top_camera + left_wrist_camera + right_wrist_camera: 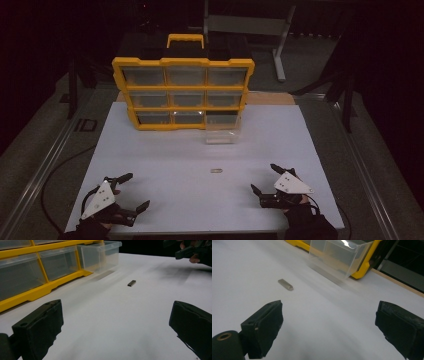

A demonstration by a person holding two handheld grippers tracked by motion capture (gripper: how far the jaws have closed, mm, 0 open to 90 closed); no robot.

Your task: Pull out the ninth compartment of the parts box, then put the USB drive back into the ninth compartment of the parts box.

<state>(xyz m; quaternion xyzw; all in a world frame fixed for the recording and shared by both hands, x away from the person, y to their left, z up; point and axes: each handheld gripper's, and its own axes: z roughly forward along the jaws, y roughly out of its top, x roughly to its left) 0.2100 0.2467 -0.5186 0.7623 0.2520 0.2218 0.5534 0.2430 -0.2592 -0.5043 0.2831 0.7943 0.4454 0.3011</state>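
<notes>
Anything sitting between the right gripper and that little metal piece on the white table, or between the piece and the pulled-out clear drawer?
Nothing visible. Bare white tabletop lies between the open right gripper and the small flat grey metal piece, and likewise between the piece and the pulled-out clear plastic drawer of the yellow organiser.

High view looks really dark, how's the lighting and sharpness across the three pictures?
High view: dim, dark surroundings, white tabletop greyish. Left gripper view: brighter, small metal piece sharp, near fingers soft. Right gripper view: glare on the clear drawer.
</notes>
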